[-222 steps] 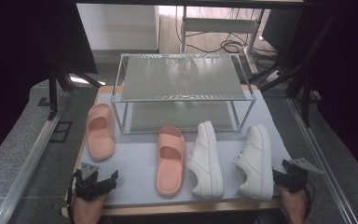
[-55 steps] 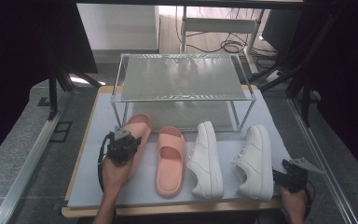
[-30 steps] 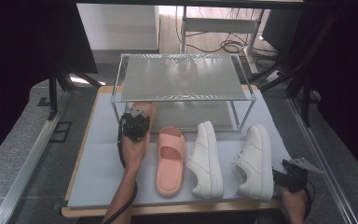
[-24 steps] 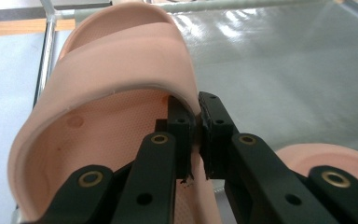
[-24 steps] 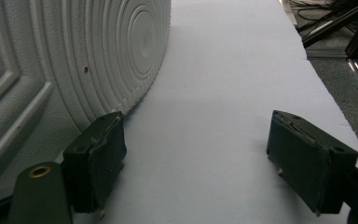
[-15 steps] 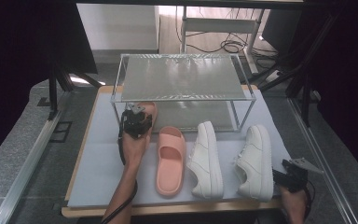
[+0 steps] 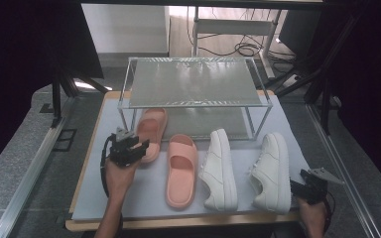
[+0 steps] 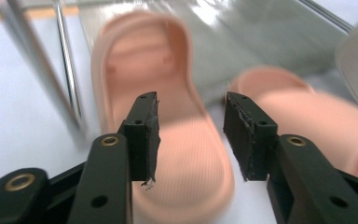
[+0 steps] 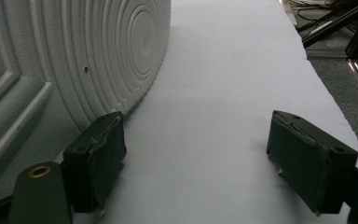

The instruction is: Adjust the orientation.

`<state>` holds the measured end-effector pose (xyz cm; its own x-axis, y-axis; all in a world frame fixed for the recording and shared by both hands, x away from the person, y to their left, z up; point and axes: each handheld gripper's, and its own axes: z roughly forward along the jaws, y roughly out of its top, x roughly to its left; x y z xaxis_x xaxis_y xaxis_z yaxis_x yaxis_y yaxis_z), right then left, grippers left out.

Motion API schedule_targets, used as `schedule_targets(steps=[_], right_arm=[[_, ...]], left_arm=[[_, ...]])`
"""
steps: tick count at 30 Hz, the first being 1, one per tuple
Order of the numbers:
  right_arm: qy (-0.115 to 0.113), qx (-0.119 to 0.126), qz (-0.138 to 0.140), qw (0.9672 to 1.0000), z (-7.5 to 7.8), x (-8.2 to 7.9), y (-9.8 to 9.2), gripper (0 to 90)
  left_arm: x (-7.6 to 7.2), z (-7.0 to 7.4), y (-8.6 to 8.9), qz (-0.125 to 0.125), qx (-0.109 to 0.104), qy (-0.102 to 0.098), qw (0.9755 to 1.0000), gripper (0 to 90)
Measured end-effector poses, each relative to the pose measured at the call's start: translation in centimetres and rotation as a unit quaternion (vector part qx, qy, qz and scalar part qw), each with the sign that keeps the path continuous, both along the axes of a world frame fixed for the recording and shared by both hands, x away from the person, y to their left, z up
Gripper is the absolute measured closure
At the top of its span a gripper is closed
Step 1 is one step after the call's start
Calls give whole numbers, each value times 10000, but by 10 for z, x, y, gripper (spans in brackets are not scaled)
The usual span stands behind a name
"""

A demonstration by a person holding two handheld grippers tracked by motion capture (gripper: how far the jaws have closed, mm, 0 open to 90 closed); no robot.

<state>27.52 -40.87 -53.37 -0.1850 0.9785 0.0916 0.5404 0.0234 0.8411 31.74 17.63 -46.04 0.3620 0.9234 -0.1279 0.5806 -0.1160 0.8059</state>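
- Your left gripper (image 7: 129, 148) hangs half open, empty, at the near end of the far pink slide (image 7: 150, 130) under the rack (image 7: 193, 87).
- Your right gripper (image 9: 200, 158) gapes wide, empty, beside the right sneaker (image 7: 272, 171).

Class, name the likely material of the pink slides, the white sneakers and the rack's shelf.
Pink slides: probably moulded foam or rubber, matte, one-piece, ribbed footbed.
White sneakers: smooth, leather-like uppers; moulded rubber sole with ringed tread.
Rack's shelf: seemingly metal frame with a greyish textured panel; material unclear.
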Motion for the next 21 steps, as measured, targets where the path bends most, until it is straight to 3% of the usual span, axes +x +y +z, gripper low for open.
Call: schedule_targets(steps=[6,9,13,21], right_arm=[[-1,1,-3,10000,0,0,0,194],[0,1,-5,10000,0,0,0,194],[0,2,-6,10000,0,0,0,194],[0,3,-6,10000,0,0,0,194]], left_arm=[[-22,-14,8,-154,-135,125,9997,666],[-30,-21,7,-167,-155,179,9996,784],[-35,-27,2,-212,-34,176,9996,888],[-31,-34,-10,-219,322,270,9989,899]])
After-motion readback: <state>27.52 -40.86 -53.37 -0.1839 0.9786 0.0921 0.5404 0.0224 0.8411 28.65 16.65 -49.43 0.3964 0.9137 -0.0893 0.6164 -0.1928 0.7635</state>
